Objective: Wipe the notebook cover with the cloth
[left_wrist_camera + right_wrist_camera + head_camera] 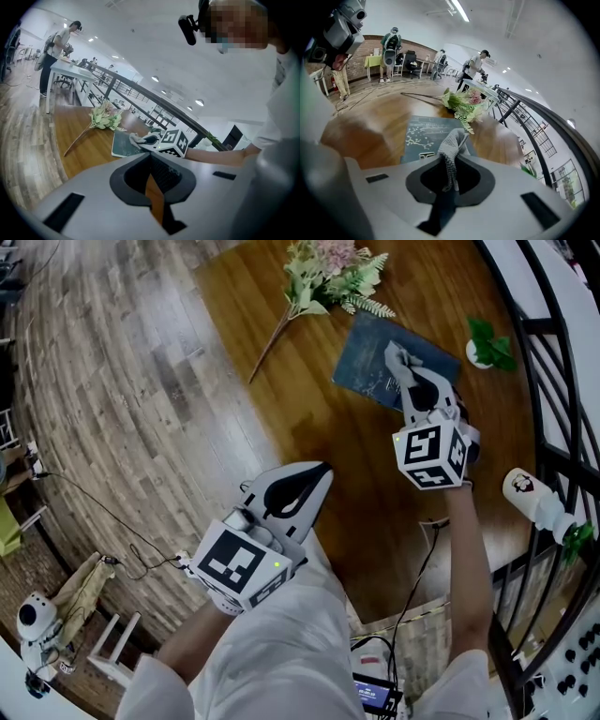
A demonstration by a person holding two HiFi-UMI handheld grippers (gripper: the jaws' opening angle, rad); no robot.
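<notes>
Head view: right gripper [403, 373] reaches over the notebook [364, 367], which lies flat on the table [309, 427] by the flowers [328, 273], with the cloth [395, 354] on its cover. Left gripper [322, 470] sits near the table edge, well clear. Left gripper view: jaws pressed together on nothing, so idle. Right gripper view: jaws pinch one end of the cloth, rest bunched ahead over the cover; looks mid-wipe.

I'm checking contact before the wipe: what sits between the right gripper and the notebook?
The cloth, pinched in the right gripper, sticks out over the notebook; the right gripper view shows it.
</notes>
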